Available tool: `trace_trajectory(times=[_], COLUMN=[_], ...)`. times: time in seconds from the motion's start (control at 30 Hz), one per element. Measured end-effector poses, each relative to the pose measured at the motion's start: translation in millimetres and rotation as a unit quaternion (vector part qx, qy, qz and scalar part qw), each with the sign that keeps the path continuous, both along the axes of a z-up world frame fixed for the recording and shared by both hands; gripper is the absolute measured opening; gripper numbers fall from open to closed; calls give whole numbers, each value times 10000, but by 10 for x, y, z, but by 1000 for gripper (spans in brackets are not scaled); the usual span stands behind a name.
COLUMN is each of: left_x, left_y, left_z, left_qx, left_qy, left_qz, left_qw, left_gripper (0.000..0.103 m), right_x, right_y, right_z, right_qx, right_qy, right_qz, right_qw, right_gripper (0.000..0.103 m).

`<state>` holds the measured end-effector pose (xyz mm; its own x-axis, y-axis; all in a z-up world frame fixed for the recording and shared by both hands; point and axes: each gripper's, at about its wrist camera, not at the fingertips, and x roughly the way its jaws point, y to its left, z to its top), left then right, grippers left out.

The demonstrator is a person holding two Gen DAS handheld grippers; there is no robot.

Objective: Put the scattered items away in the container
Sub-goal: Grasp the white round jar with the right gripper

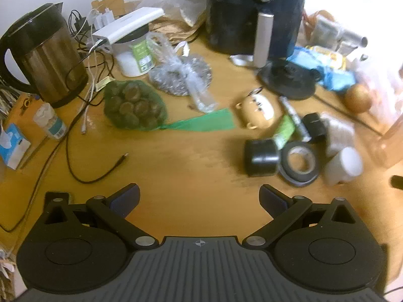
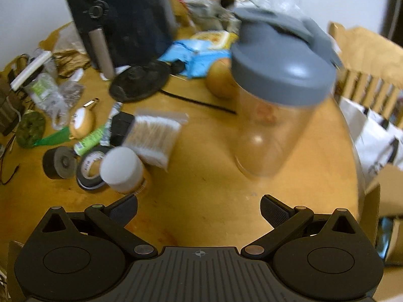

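Observation:
Scattered items lie on a wooden table [image 1: 191,166]: a black tape roll [image 1: 262,157], a flat black tape ring [image 1: 301,162], a white-capped bottle [image 1: 343,166], a green tube [image 1: 284,130], a yellow animal charm [image 1: 257,109] and a bag of cotton swabs [image 2: 153,138]. A clear container with a grey lid [image 2: 279,75] stands ahead of my right gripper [image 2: 199,212], which is open and empty. My left gripper [image 1: 199,200] is open and empty, short of the tape rolls. The bottle [image 2: 123,170] sits just left of the right gripper's left finger.
A black air fryer [image 1: 254,12] stands at the back, a steel kettle [image 1: 47,55] at the left with cables [image 1: 83,136]. A green net bag [image 1: 133,104], a black disc [image 1: 287,80], an onion [image 1: 357,98] and a wooden chair [image 2: 365,80] are around.

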<state>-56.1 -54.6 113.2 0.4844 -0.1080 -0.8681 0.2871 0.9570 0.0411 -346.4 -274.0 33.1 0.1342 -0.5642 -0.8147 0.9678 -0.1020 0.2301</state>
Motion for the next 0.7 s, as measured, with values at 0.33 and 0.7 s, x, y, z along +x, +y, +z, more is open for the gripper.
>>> trace_trajectory(times=[0.33,0.7], left_x=[-214,-487], left_y=[-96,8], left_z=[74,-2], left_qx=[-371,-669], left_qy=[-81,233], left_qz=[174,144], left_qw=[9991,9974], left_gripper=[103,103], right_x=[244,487], right_y=[-178,-323], right_z=[49,74], right_qx=[-98,-84], right_qy=[104,-99], right_qz=[585,1373], right_qw=[9982,9904], right_gripper=[103,103])
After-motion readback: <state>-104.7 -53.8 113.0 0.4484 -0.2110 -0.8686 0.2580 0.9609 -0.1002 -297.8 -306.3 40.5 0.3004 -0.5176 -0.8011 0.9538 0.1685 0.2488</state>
